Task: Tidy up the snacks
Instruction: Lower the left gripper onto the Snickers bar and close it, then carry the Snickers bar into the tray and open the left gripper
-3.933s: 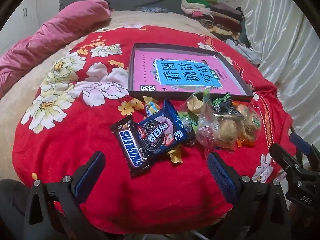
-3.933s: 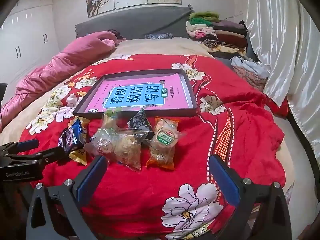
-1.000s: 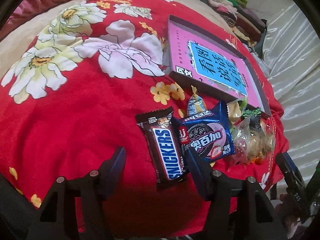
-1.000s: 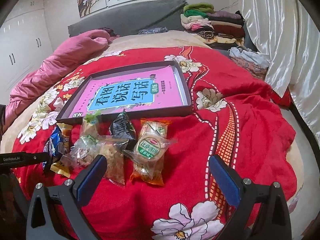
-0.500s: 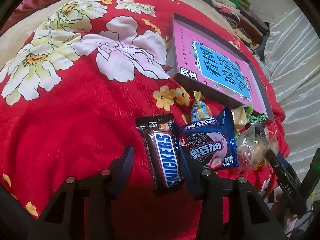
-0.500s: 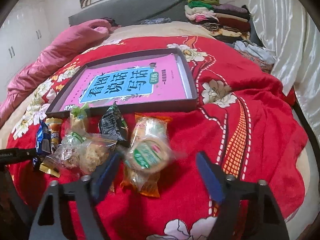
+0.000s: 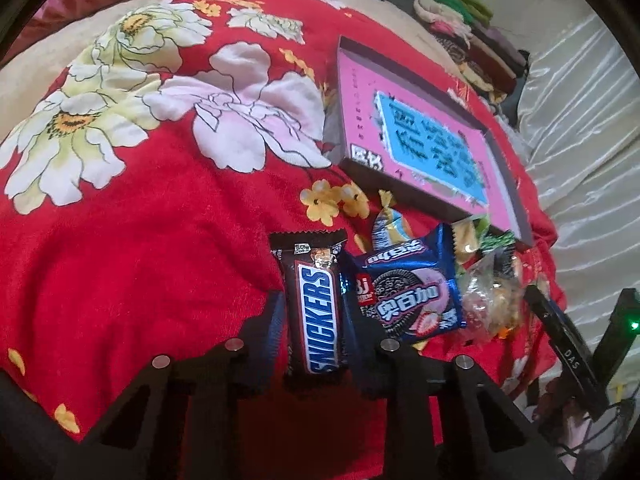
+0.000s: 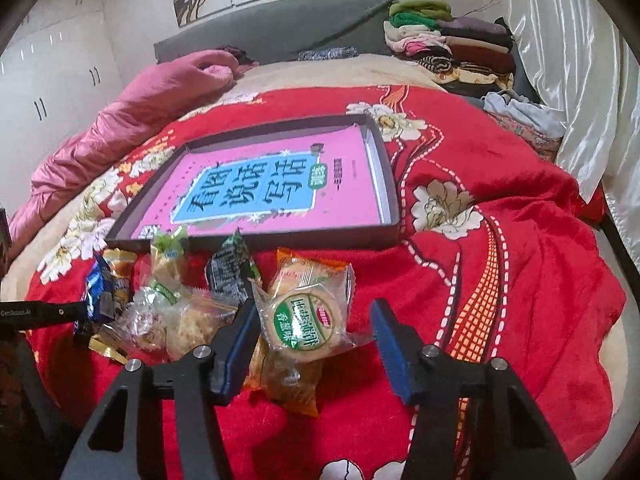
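A Snickers bar (image 7: pixel 318 312) lies on the red floral blanket, and my left gripper (image 7: pixel 314 320) is shut on it, one pad against each long side. A blue cookie pack (image 7: pixel 408 296) lies right beside it, then clear bags of snacks (image 7: pixel 488 300). In the right wrist view a round biscuit pack (image 8: pixel 304 320) sits between the closing jaws of my right gripper (image 8: pixel 316 316). The left pad touches the wrapper; the right pad stands just off it. Behind the snacks lies a shallow dark box (image 8: pixel 394 200) holding a pink book (image 8: pixel 260 188).
A dark green packet (image 8: pixel 230 272) and small yellow packs (image 8: pixel 168 252) lie against the box front. A pink quilt (image 8: pixel 132 112) runs along the left of the bed. Folded clothes (image 8: pixel 448 44) are stacked at the headboard, and a white curtain (image 8: pixel 568 60) hangs on the right.
My left jaws have closed in onto the Snickers bar. My right jaws have narrowed from wide open around the biscuit pack, and that gripper has come closer to it.
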